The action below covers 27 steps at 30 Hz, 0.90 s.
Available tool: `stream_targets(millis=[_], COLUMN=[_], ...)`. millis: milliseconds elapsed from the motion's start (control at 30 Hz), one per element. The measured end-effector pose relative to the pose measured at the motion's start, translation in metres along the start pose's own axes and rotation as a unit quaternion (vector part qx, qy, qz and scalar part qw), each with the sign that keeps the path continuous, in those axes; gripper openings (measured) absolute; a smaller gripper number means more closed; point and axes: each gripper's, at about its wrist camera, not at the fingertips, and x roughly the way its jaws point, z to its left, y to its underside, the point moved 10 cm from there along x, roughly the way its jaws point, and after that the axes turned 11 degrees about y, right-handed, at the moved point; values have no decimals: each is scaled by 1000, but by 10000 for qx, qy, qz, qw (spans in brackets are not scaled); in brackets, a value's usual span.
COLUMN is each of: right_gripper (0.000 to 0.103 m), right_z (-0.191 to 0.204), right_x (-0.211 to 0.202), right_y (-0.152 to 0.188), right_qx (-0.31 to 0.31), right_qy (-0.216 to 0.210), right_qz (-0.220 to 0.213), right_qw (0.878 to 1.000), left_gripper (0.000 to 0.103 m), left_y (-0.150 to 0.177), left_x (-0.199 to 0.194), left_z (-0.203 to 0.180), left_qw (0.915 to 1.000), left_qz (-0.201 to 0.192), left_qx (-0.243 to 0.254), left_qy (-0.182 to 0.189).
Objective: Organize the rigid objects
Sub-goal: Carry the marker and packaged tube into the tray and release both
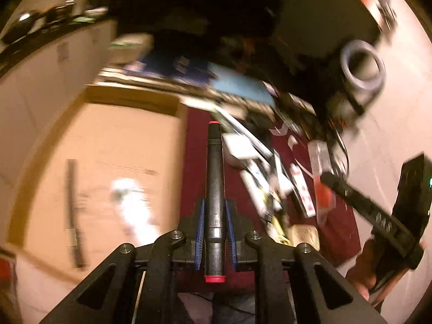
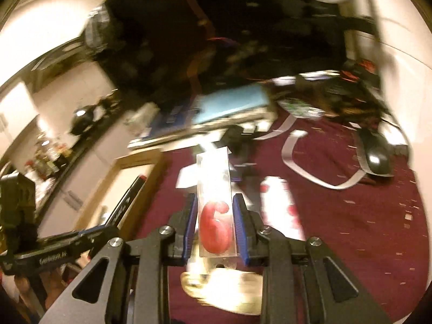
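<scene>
Cardboard box (image 1: pixel 108 145) holds 1 black stick (image 1: pixel 72 213). Your left gripper (image 1: pixel 215 232) clamps a black marker (image 1: pixel 214 189); your right gripper (image 2: pixel 216 224) clamps a clear pack (image 2: pixel 216 205) marked 6, above the maroon cloth (image 2: pixel 351 216).

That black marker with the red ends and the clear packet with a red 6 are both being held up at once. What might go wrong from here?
The black marker sticks far beyond the left gripper, so a swing could lever it loose or knock the clutter on the maroon cloth. The clear packet looks smooth; it may slide from the right gripper. Both views are blurred, so aiming at the cardboard box looks uncertain.
</scene>
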Motion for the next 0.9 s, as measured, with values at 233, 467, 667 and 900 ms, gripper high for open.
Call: stream_targets(millis=[233,467,667,900], right_gripper=[26,26,26,26], right_z=[107,172,195,196], right_x=[30,88,137,165], right_y=[5,2,13,33], right_qx=[-397,-648,-837,-1292], right_qy=[-966,-1134,-982,-447], right_qz=[490,874,1245,1341], right_qw=[9933,9876,9838,9815], left_gripper=[14,14,14,14], left_y=[-10,0,5,5], left_x=[-37,-14,-4,4], left_z=[84,121,134,149], left_qw=[9947,9896,9859,9822], left_qz=[-300,-142,-43,67], left_qx=[-687,-901,-895,-868], left_qy=[-703,-1110,-1410,-1664])
